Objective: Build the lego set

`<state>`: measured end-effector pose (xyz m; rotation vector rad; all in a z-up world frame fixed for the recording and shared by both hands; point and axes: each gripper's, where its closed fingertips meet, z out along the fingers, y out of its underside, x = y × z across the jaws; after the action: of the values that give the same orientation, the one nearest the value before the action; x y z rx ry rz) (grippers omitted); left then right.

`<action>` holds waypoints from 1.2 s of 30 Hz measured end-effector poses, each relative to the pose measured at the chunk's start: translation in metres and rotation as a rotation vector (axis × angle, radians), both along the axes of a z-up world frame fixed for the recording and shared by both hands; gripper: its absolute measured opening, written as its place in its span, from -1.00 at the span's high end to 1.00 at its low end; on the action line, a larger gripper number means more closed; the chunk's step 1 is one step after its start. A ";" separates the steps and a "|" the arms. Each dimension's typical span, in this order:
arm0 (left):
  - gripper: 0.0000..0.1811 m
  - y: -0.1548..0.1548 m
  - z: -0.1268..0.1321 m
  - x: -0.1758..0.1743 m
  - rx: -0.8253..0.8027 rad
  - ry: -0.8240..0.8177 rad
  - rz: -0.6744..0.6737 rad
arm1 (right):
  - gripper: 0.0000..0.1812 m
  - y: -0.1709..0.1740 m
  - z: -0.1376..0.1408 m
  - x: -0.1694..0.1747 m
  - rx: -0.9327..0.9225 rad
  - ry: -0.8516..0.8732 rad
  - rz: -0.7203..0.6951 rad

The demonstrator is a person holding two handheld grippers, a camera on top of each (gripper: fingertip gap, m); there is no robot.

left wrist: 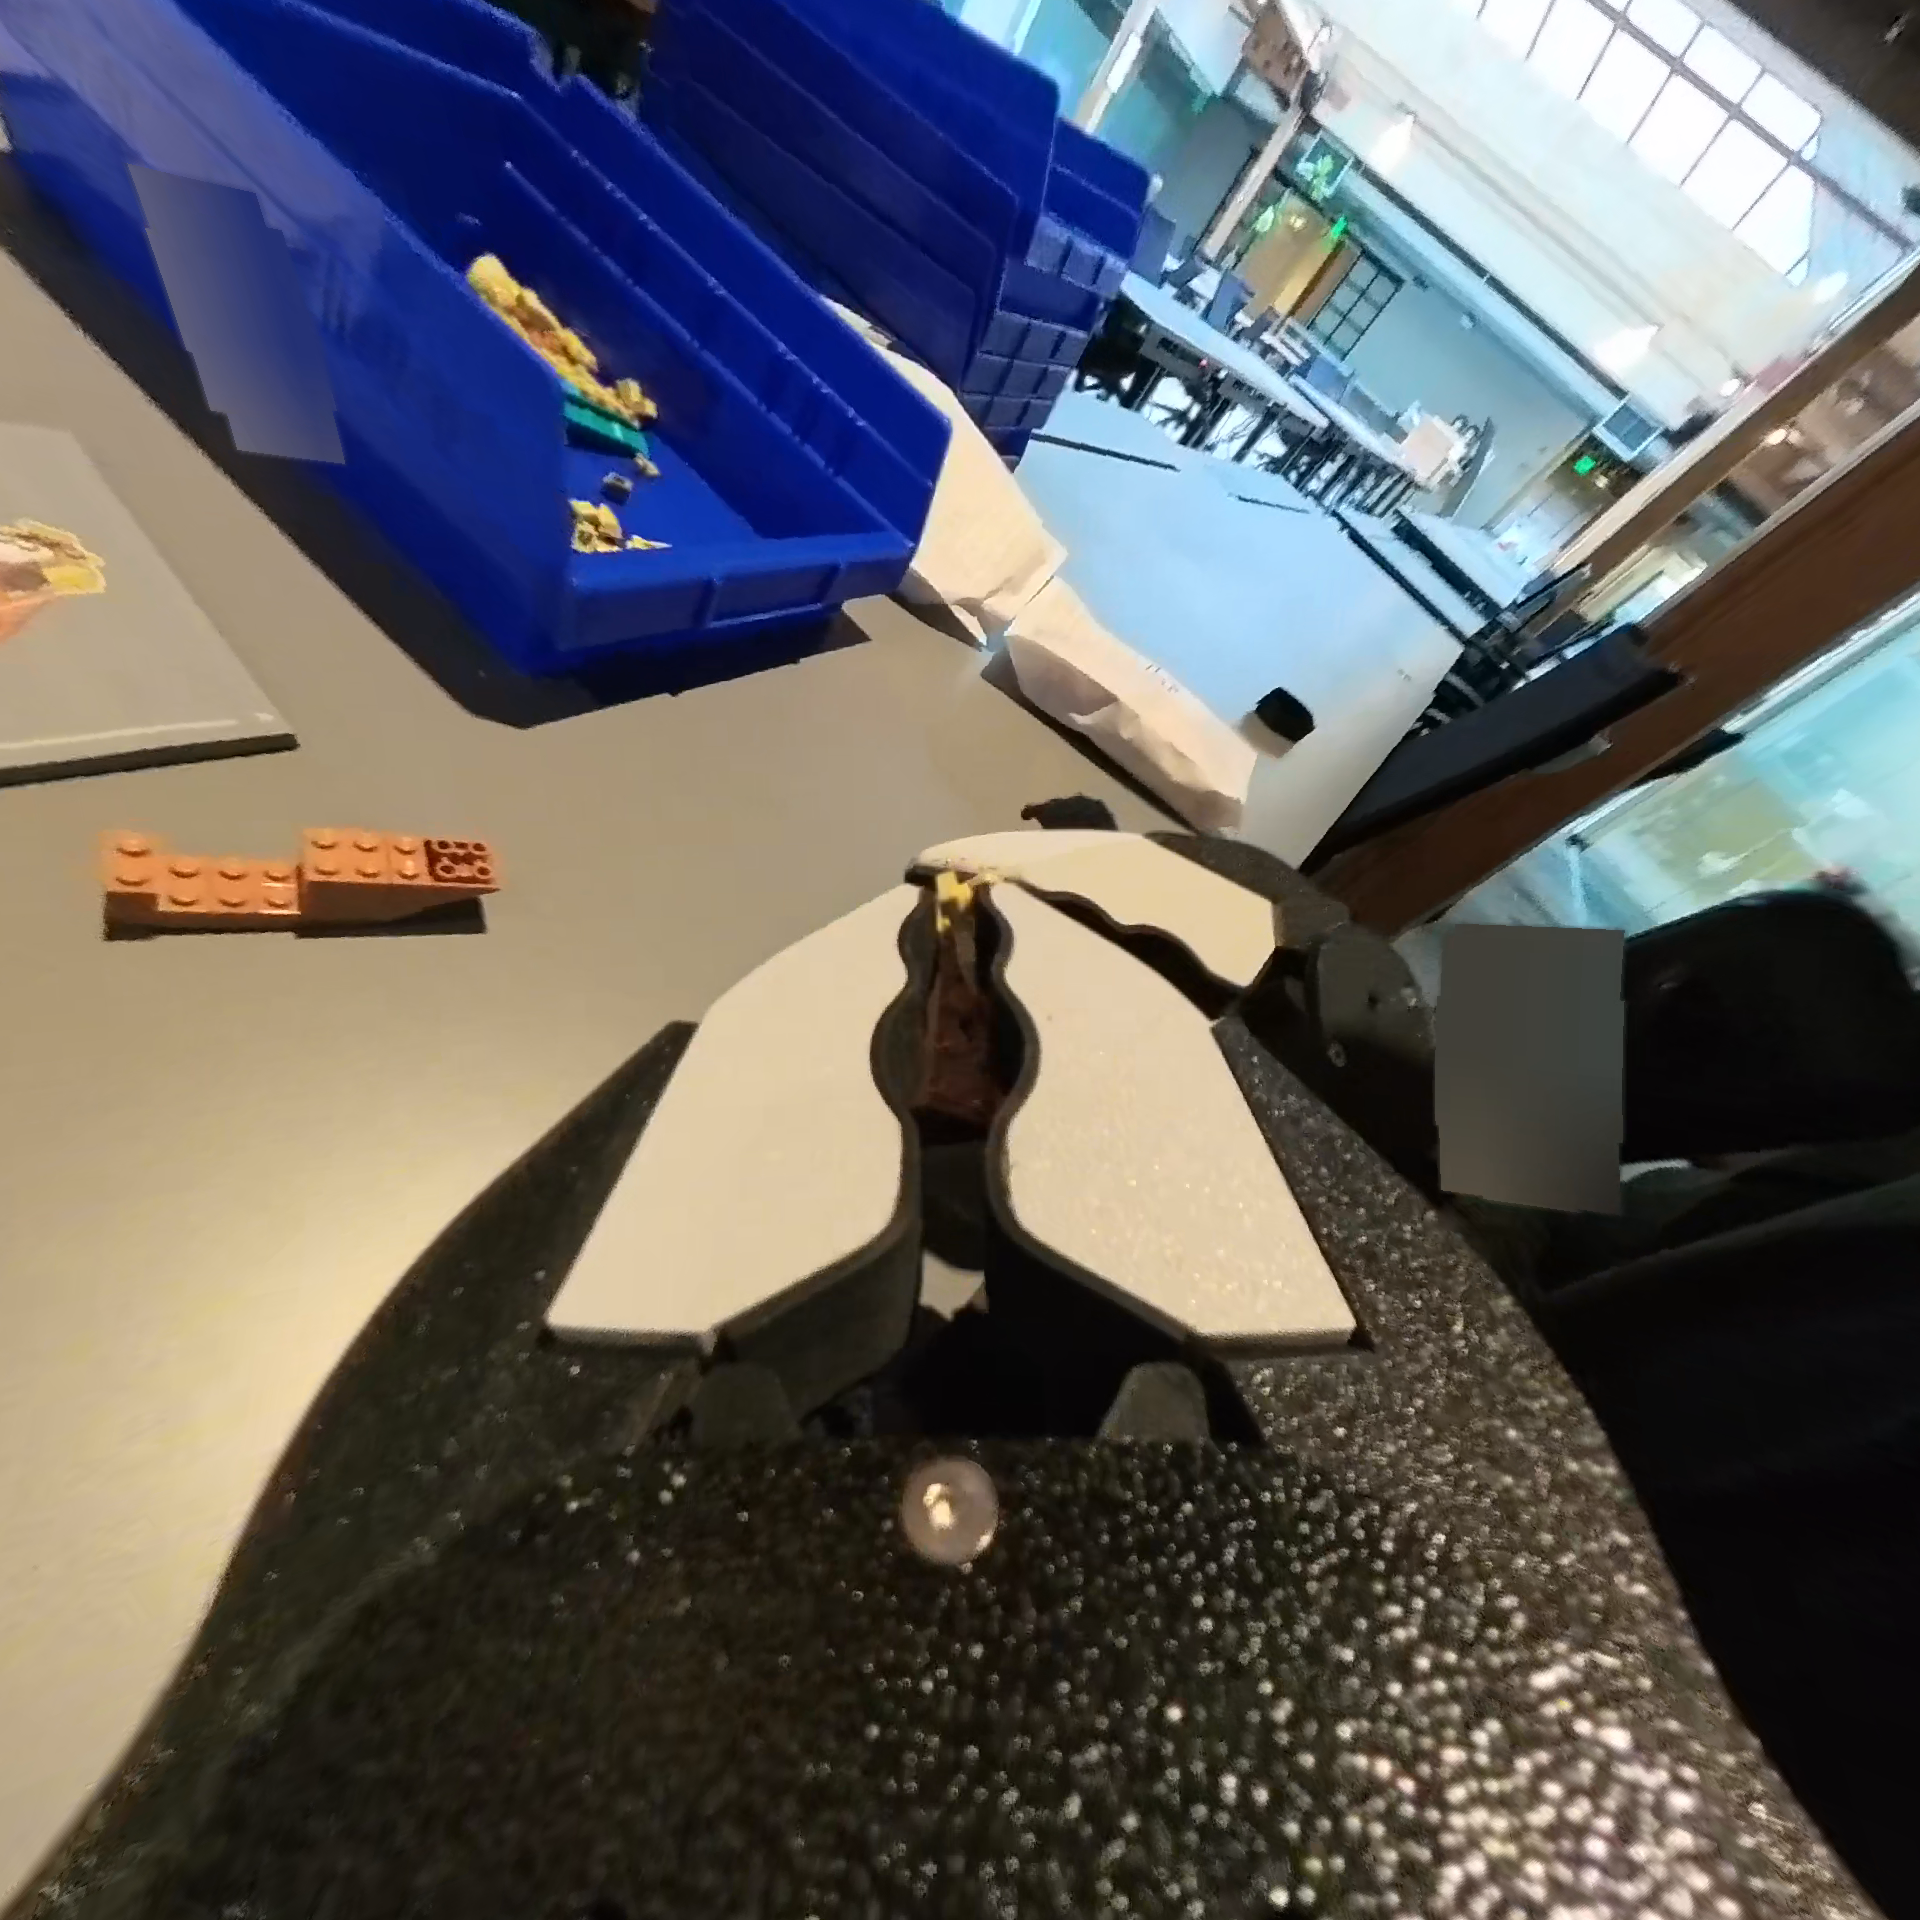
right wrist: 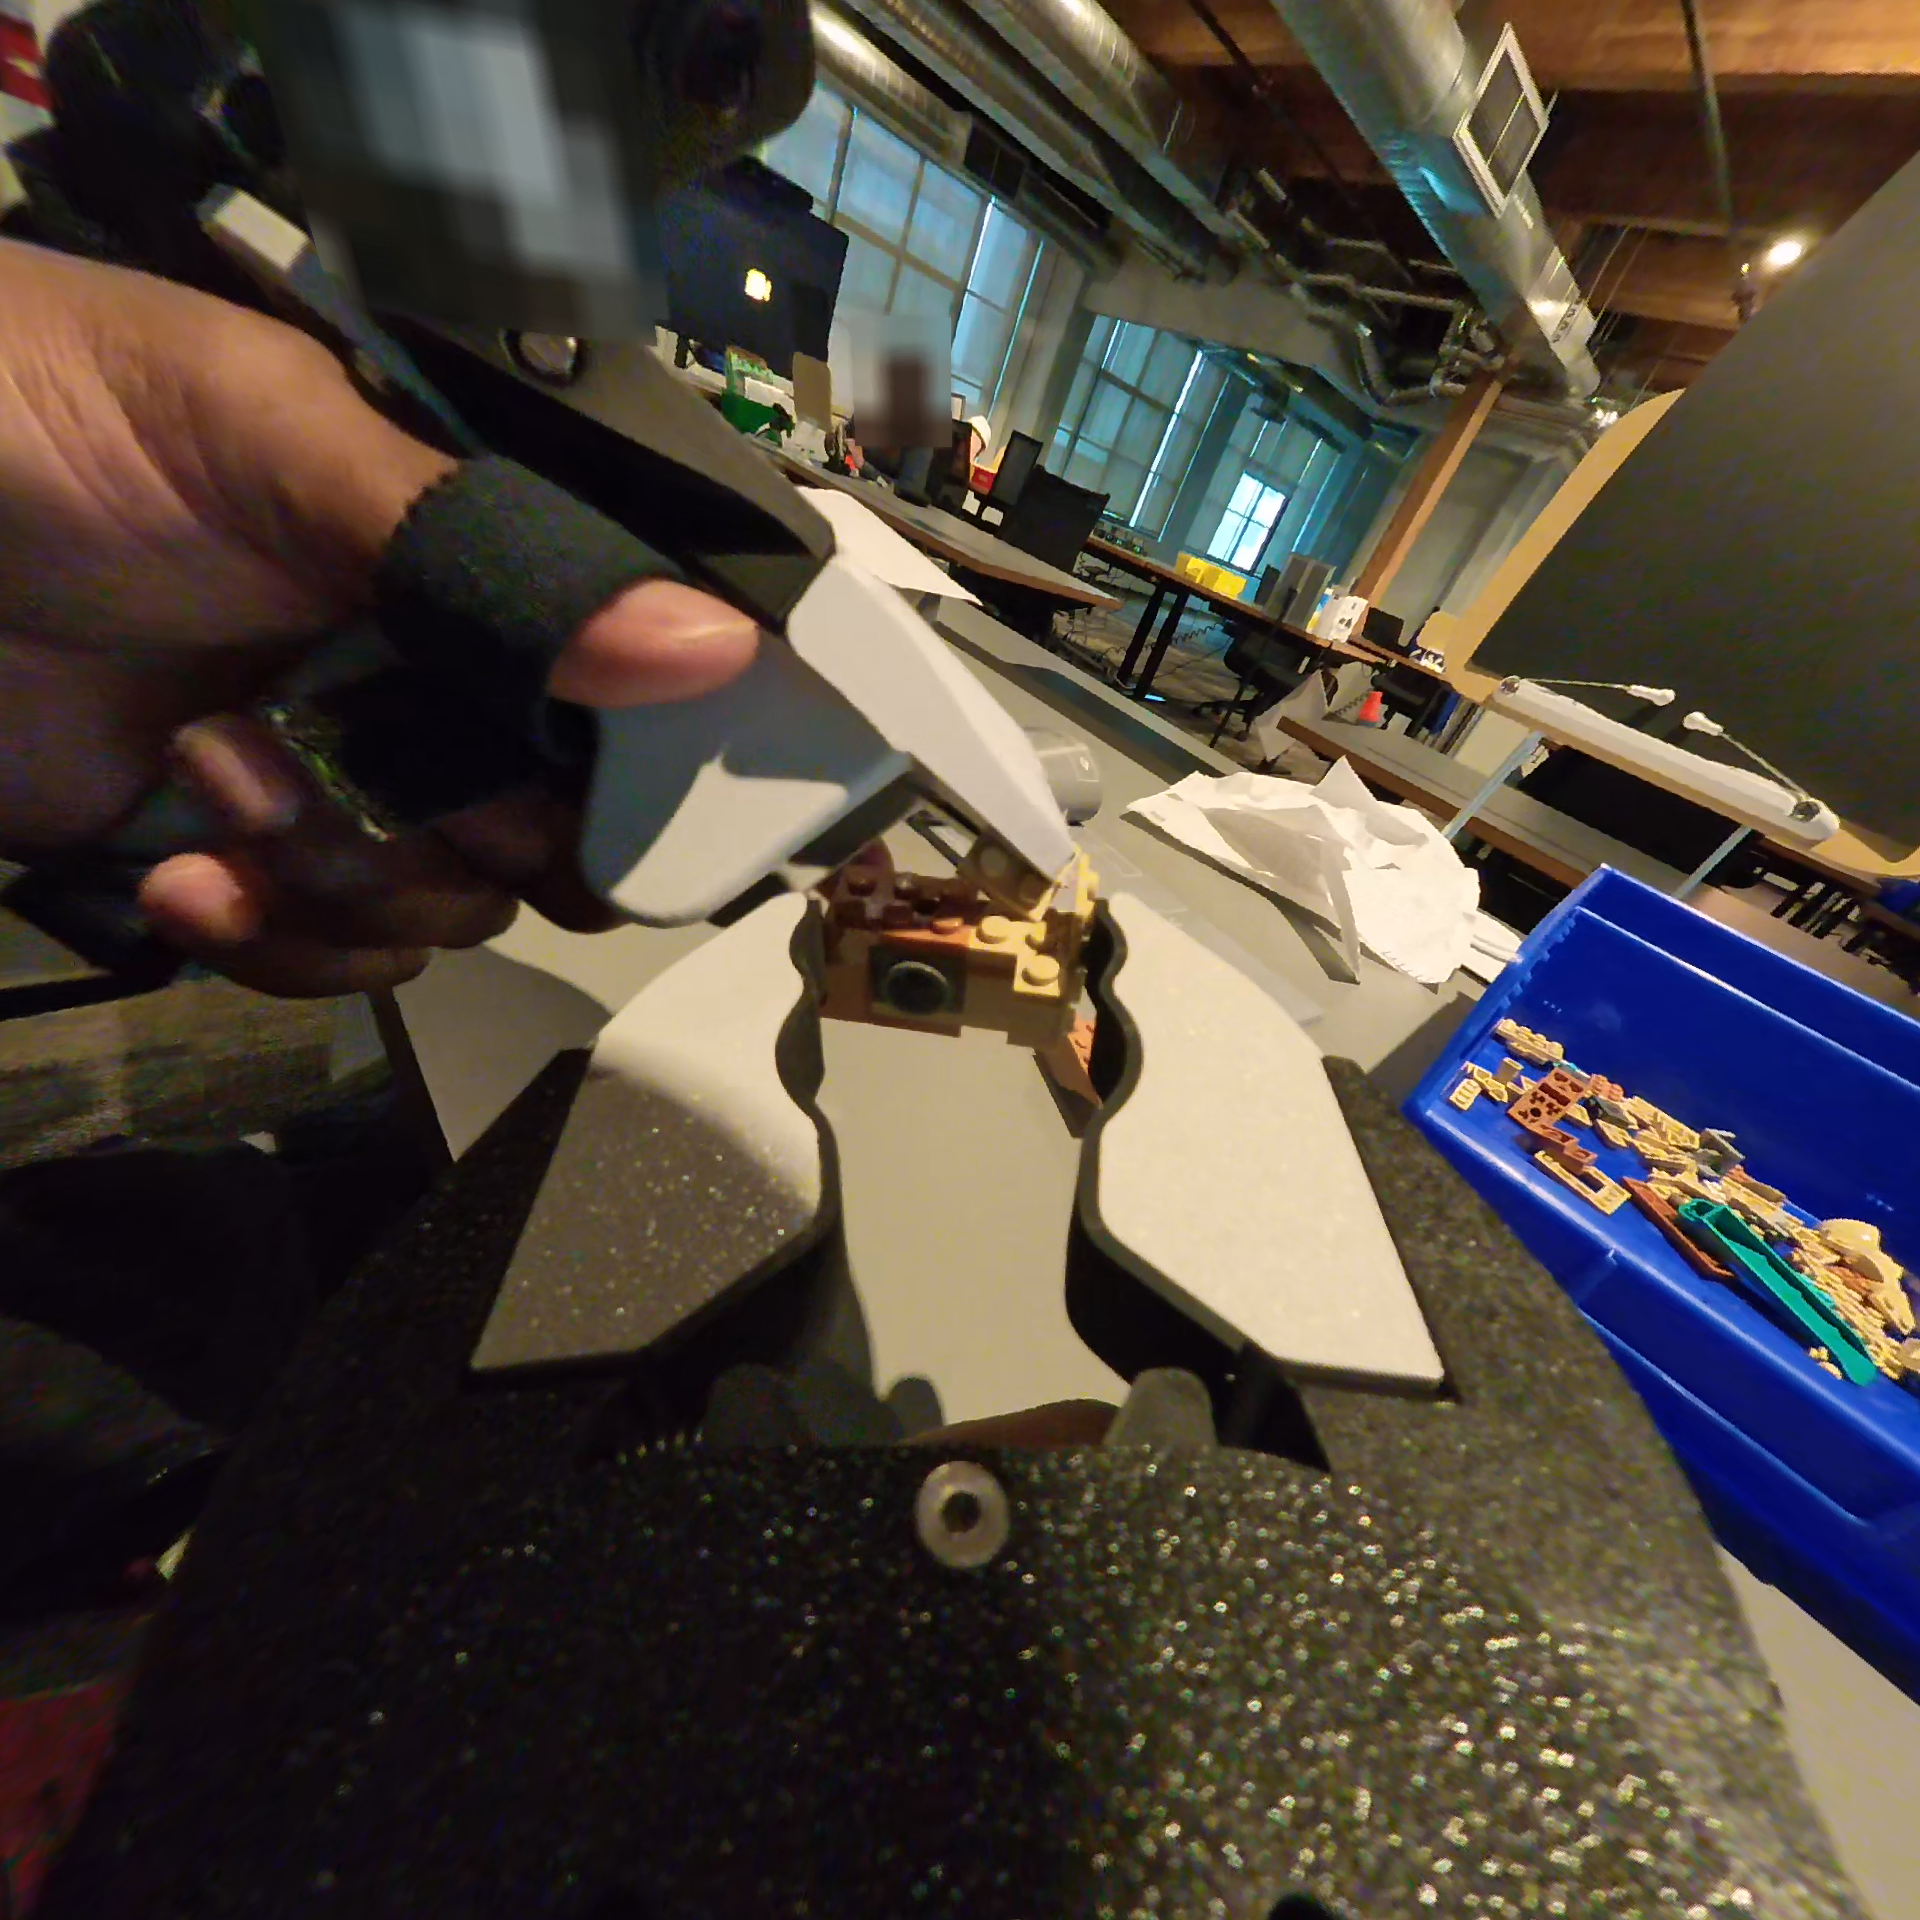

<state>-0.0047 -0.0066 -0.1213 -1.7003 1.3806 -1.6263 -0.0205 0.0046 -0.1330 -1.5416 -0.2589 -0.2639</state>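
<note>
My right gripper (right wrist: 961, 935) is shut on a small brown and tan lego assembly (right wrist: 935, 971) and holds it above the grey table. My left gripper (left wrist: 951, 883) is shut on a small tan piece (left wrist: 954, 891) and presses it onto the top of that assembly. In the right wrist view the left gripper (right wrist: 1049, 857) comes in from the upper left, held by a hand (right wrist: 208, 571), with its tips on the assembly's tan studs. In the left wrist view the assembly (left wrist: 961, 1049) shows only through the gap between my fingers. The right gripper's fingers (left wrist: 1143, 894) lie just beyond.
An orange-brown brick build (left wrist: 301, 883) lies on the table to the left. A blue bin (left wrist: 727, 582) (right wrist: 1662, 997) holds several loose tan and brown pieces and a teal separator (right wrist: 1777, 1288). An instruction booklet (left wrist: 104, 644) lies far left. Crumpled white paper (right wrist: 1320, 862) lies behind. My two grippers' fingertips are within a few centimetres of each other. From either gripper's tips it is about 15 cm to the orange-brown brick build (left wrist: 301, 883).
</note>
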 end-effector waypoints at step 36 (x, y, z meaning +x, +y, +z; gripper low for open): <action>0.80 0.087 -0.096 0.014 0.653 0.362 -0.104 | 0.47 -0.009 -0.013 0.036 -0.130 0.114 0.016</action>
<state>0.0097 0.0802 -0.2175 -1.5637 1.9255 -0.7743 0.0156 -0.0045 -0.1462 -1.6764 -0.2016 -0.1481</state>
